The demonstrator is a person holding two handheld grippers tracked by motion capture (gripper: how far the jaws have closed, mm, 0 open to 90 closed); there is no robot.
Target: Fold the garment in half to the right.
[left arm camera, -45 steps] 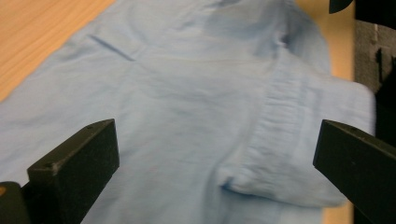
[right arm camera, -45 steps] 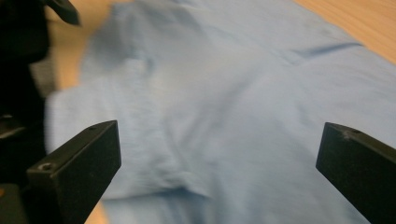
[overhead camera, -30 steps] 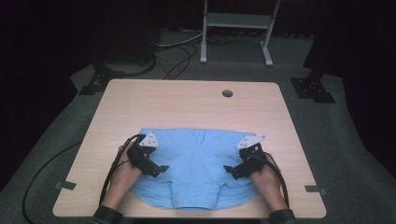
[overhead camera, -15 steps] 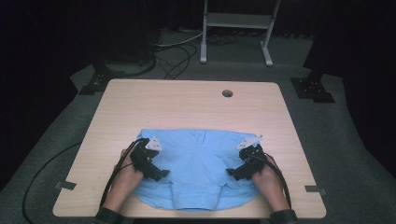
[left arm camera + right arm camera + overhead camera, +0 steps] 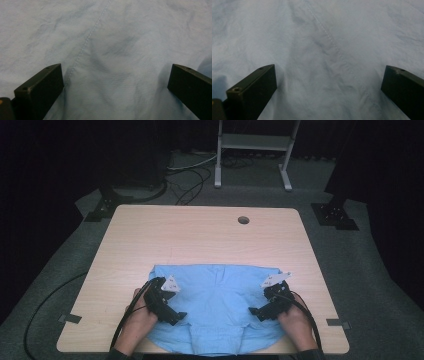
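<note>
Light-blue cloth garment point(image 5: 217, 307) is lying spread flat on the near half of the table point(image 5: 200, 237), its far hem running roughly parallel to the near edge and its lowest part hanging slightly over that near edge at the middle. In the high view it is looking like a pair of shorts or a similar piece, wide across the far side and narrowing toward the near edge, with a centre fold running down the middle. The fabric is pale, thin and softly creased; in the left gripper view a line of stitching point(image 5: 86, 42) is crossing the cloth point(image 5: 125, 50) diagonally, with shallow wrinkles gathering between the jaws, and in the right gripper view a similar seam point(image 5: 329, 37) is slanting the other way over the cloth point(image 5: 312, 75). The left tongs point(image 5: 179, 316) are resting over the garment's left part, toward the near left corner of the table, with the jaws standing wide apart and nothing between them but the flat cloth. The right tongs point(image 5: 254, 311) are sitting over the garment's right part, toward the near right corner, likewise spread wide and clamping nothing. Both are pointing inward, toward each other.
</note>
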